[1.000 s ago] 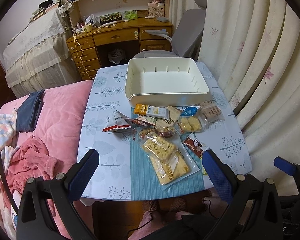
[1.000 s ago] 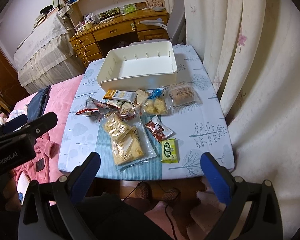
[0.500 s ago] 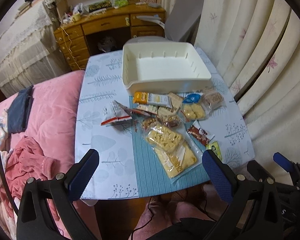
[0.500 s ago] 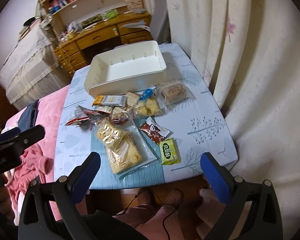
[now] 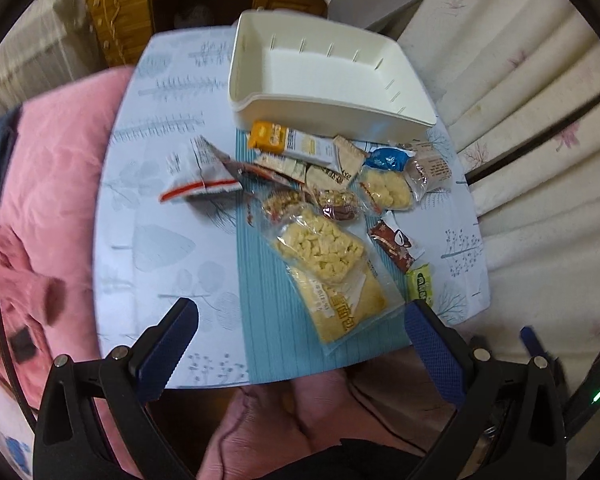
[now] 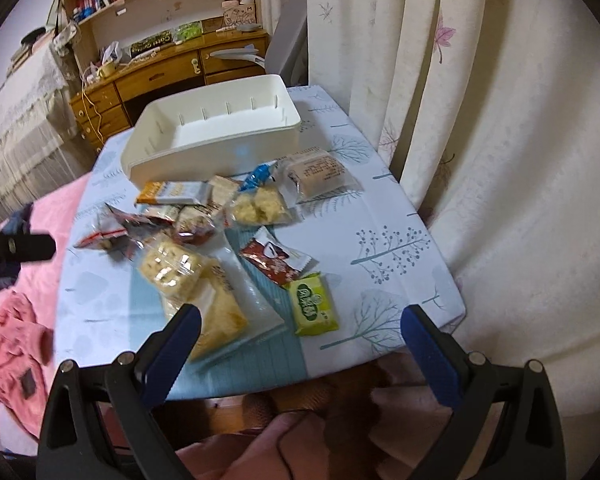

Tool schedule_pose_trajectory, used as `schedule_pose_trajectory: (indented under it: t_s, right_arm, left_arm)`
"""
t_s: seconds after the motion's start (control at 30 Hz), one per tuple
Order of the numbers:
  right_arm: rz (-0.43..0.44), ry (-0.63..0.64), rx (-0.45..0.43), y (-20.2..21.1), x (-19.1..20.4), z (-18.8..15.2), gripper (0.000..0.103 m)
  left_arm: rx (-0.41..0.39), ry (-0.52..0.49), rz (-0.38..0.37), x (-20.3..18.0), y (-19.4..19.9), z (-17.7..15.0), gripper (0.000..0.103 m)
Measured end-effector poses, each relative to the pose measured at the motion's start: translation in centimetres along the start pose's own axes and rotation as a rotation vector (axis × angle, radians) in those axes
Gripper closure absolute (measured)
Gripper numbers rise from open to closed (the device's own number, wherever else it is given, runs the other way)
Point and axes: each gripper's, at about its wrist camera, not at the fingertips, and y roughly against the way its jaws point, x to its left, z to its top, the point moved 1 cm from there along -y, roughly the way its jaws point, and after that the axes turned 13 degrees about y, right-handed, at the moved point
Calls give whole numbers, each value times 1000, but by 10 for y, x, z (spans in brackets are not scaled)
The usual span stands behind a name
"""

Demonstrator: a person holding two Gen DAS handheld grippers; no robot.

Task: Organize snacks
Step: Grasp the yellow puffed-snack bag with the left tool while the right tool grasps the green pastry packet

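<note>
A small table under a pale blue tree-printed cloth (image 6: pixel 400 240) fills the middle of both views, with a teal ribbed runner (image 5: pixel 260 320) down its centre. A pink quilted bed (image 5: pixel 52 168) lies against the table's left edge; cream pleated curtains (image 6: pixel 480 120) hang close along the right edge. In the upper left of the right wrist view stand a wooden desk with drawers and bookshelves (image 6: pixel 156 76) and a grey office chair (image 6: pixel 288 44) behind the table.

An empty cream rectangular plastic bin (image 5: pixel 320 68) sits at the far end of the table. The snacks lie just in front of it in a loose overlapping heap: an orange-and-white bar wrapper (image 5: pixel 288 144), a clear bag of yellow puffed pieces (image 5: pixel 320 252), a flat clear pack of yellow bread (image 5: pixel 348 308), a brown-red sachet (image 6: pixel 276 260) and a small green packet (image 6: pixel 312 304) nearest the front right edge. The cloth is bare to the left and right of the heap.

The left gripper (image 5: pixel 300 344) and right gripper (image 6: pixel 300 344) both hover at the near edge, jaws spread wide, holding nothing.
</note>
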Motion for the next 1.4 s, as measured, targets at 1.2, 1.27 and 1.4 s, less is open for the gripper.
schedule_pose_trajectory:
  t_s: [1.2, 1.27, 1.4]
  right_arm:
    - [250, 348, 280, -154, -8, -16, 46]
    - [268, 357, 288, -157, -7, -16, 48]
    - [289, 380, 305, -162, -4, -15, 50]
  left_arm:
    - [310, 658, 53, 18, -178, 41, 22]
    - [325, 682, 43, 19, -184, 42, 30]
    - [338, 706, 47, 23, -190, 42, 37]
